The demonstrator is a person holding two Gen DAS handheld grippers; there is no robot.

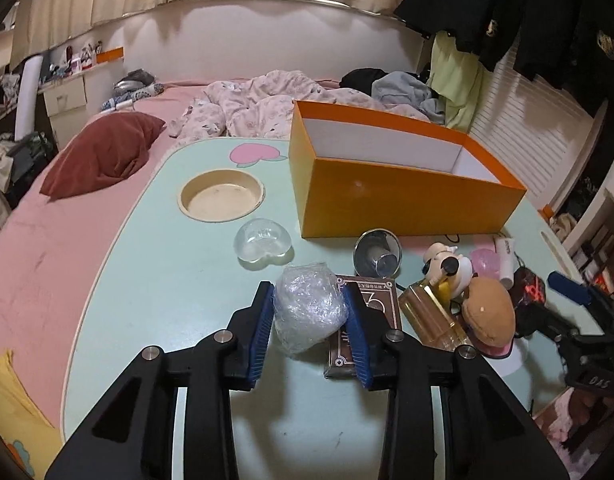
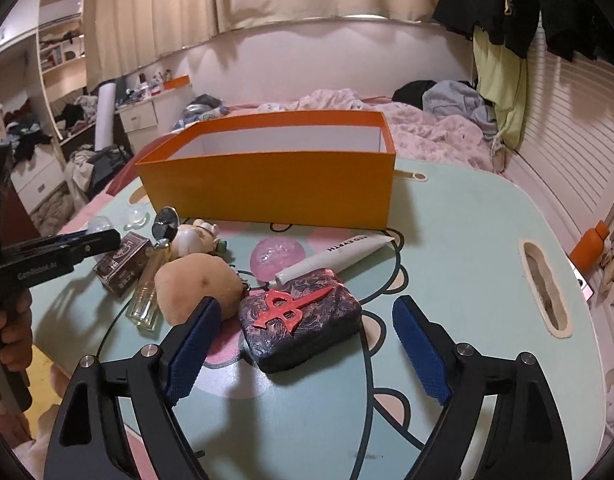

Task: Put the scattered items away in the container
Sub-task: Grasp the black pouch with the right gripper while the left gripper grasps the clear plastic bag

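Plastic wrap ball (image 1: 309, 312) sat low in the frame's centre, squeezed between both blue pads of the left gripper (image 1: 312, 322), above the mint table (image 1: 155, 280). The right gripper (image 2: 303, 344) gaped wide around a dark pouch (image 2: 303, 324), its pads clear of it. The orange box (image 1: 403, 208) stood at upper right.

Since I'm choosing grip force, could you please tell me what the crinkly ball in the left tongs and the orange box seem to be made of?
Crinkly ball: probably clear plastic film or wrap, glossy; it shows crumpled folds with bright highlights and is see-through. Orange box: likely cardboard, matte orange outside and white inside, with thin, straight walls and crisp corners.
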